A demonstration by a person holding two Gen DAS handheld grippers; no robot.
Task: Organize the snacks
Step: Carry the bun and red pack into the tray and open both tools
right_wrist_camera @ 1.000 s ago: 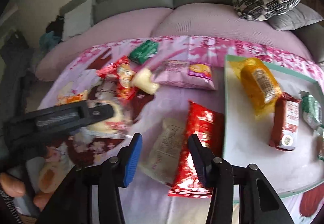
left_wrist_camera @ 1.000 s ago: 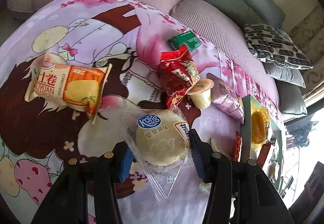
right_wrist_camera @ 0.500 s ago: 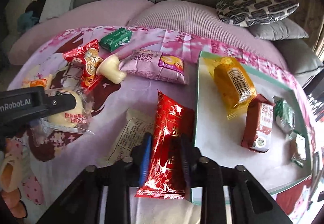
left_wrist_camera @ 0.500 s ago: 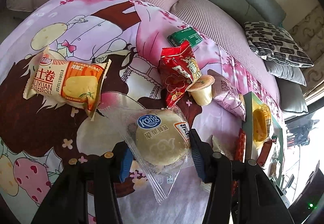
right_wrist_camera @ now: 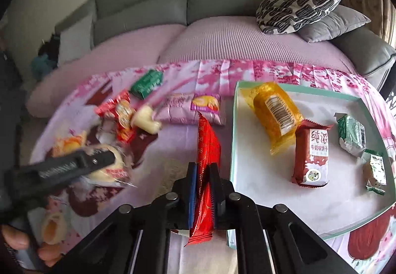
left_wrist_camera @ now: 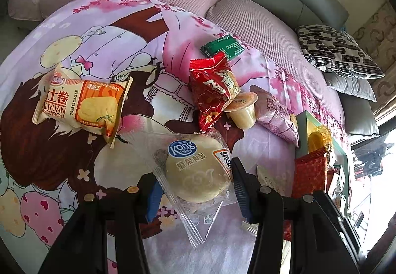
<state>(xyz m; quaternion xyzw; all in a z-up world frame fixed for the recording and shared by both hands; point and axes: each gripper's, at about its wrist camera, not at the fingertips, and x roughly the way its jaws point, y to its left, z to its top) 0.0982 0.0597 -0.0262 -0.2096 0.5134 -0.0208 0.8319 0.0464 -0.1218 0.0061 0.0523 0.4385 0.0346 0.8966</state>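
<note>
The right gripper (right_wrist_camera: 203,183) pinches a red packet (right_wrist_camera: 207,150) edge-on beside the tray (right_wrist_camera: 262,189), hiding its print. The left gripper (left_wrist_camera: 195,181), jaws apart, straddles a clear-wrapped cake (left_wrist_camera: 196,173) marked "Kong" on the cloth (left_wrist_camera: 118,33).

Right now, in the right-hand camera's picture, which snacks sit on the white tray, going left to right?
Yellow packet → dark red biscuit pack → larger green foil packet → small green packet, all lying apart on the tray.
</note>
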